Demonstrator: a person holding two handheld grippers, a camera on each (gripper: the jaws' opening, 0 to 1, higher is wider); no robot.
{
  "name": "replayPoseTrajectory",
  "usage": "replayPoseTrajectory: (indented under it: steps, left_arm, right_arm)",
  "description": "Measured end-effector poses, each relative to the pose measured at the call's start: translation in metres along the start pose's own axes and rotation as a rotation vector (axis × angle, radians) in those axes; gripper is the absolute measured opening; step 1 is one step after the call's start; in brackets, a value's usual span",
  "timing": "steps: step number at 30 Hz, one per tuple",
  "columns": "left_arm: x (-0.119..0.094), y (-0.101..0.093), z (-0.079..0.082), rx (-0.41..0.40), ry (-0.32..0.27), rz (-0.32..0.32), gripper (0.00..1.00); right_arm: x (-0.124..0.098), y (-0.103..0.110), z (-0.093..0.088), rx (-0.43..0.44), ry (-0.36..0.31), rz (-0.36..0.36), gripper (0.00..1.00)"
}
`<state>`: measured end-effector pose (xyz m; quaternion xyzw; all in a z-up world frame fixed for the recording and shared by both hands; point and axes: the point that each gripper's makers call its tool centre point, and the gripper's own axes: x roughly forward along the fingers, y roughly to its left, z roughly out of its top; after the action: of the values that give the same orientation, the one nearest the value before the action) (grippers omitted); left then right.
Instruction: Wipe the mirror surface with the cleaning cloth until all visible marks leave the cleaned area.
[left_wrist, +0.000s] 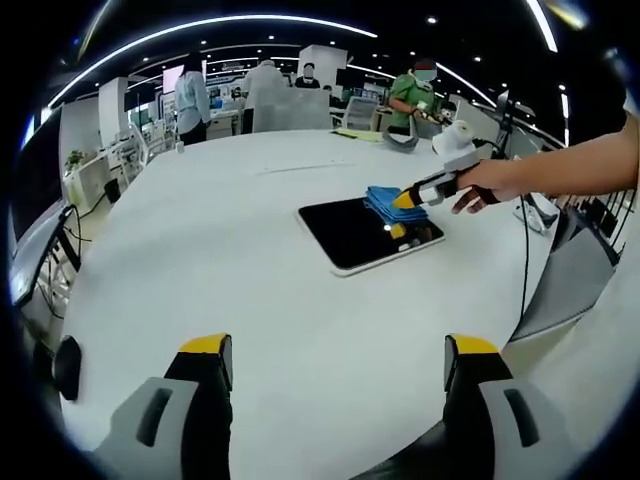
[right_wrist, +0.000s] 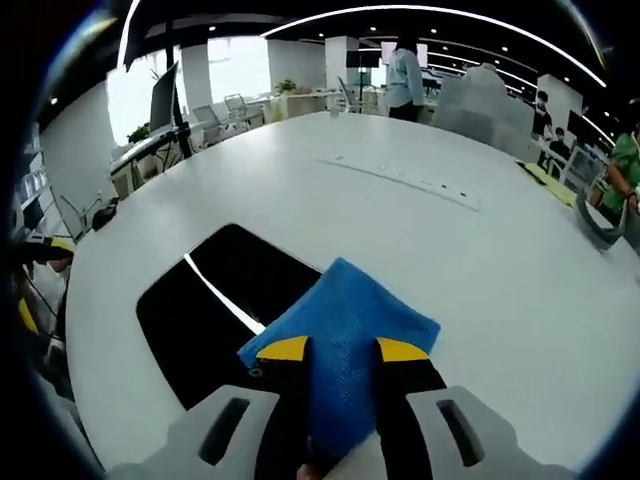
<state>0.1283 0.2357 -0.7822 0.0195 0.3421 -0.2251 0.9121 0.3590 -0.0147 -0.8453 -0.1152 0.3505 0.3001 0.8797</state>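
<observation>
The right gripper (right_wrist: 331, 350) has its jaws closed narrow on the blue cloth (right_wrist: 345, 330), pinched between the yellow tips, and the cloth is pressed onto the near right part of the mirror (right_wrist: 200, 310), a dark rounded slab lying flat on the white table (right_wrist: 420, 230). In the left gripper view the same cloth (left_wrist: 393, 200) sits on the far right corner of the mirror (left_wrist: 355, 235), with the right gripper (left_wrist: 410, 198) coming in from the right, a person's hand (left_wrist: 480, 185) around its handle. The left gripper (left_wrist: 338, 360) hangs well apart from the mirror on the near side, jaws spread wide and holding nothing.

Judging from this, the wiping is under way and most of the dark glass is not yet covered. To do it well, keep the cloth flat and the grip firm, sweep in overlapping passes toward the left and far edges, and press lightly enough that the slab does not slide; the free gripper could steady an edge. Marks on the glass are too faint to make out; a bright streak across it looks like a ceiling light reflected.

Around: a cable (left_wrist: 524, 260) hangs at the right, a grey chair (right_wrist: 480, 100) and several people stand at the far side, and a strip of sockets (right_wrist: 400, 178) is set into the table further off. Nothing lies in the wiping path
</observation>
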Motion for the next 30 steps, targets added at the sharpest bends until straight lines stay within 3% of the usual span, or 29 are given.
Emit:
replayPoseTrajectory:
  steps: [6, 30]
  left_arm:
    - [-0.0016, 0.0012, -0.0015, -0.004, 0.003, 0.003, 0.88]
    - [-0.0061, 0.0078, -0.0033, -0.015, -0.009, 0.015, 0.88]
  right_arm:
    - [0.0019, -0.0003, 0.0014, -0.014, 0.001, 0.030, 0.21]
    - [0.0091, 0.0057, 0.0084, 0.012, -0.016, 0.030, 0.20]
